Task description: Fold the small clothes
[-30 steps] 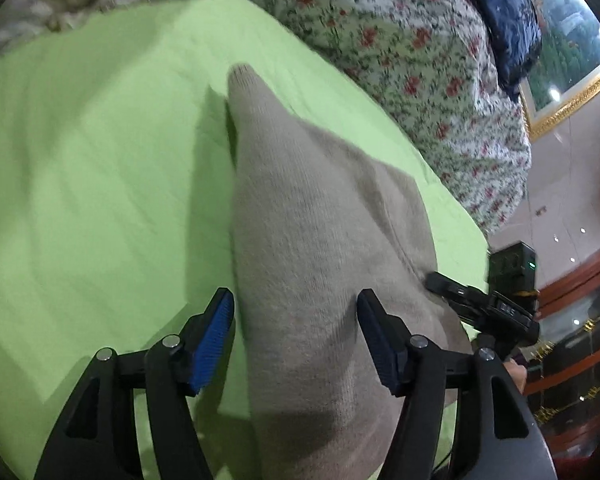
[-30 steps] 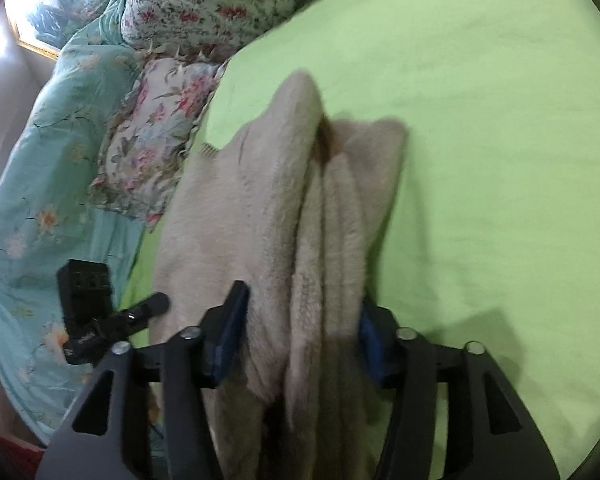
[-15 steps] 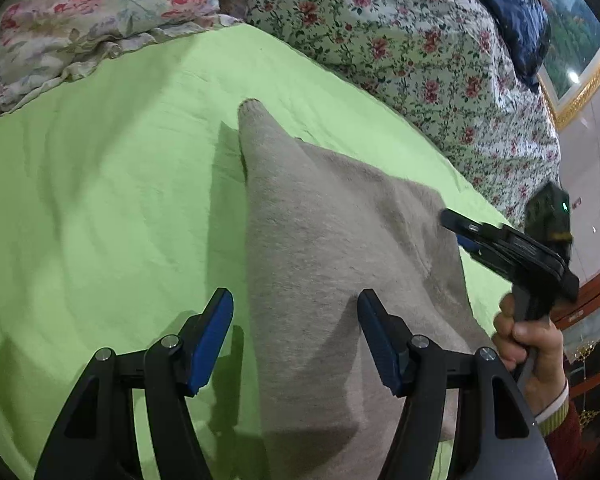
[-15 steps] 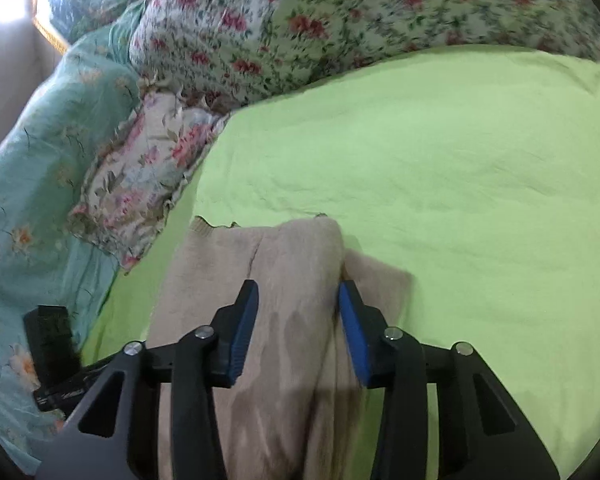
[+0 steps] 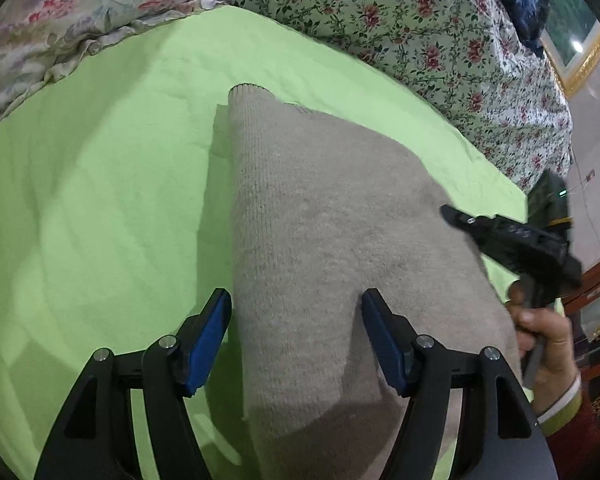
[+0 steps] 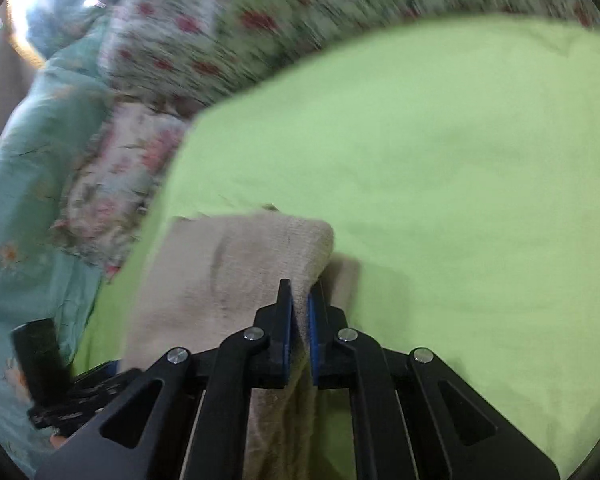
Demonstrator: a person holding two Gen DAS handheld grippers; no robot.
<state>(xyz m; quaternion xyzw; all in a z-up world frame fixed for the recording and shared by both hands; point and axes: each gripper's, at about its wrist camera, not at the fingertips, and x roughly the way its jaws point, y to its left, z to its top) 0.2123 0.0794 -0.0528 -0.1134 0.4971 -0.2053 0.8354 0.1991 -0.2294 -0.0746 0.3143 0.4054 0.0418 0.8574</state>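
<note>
No brand, label or legible writing shows in either view, and no container is in sight.

Left wrist view: the green sheet [image 5: 100, 208] lies at left. The left gripper [image 5: 296, 336] is spread wide, its blue pads [image 5: 210, 334] straddling the near part of the beige knitted garment [image 5: 324, 240] without pressing it. The garment lies on the sheet, one narrow end toward the flowered quilt [image 5: 440, 40]. At right, a hand [image 5: 544, 344] holds the right gripper.

Right wrist view: the right gripper [image 6: 299, 312] is clamped on a fold of the garment [image 6: 228, 272]. Its jaws, apart one second ago around the bunched fabric, have closed on it. This view is blurred.
</note>
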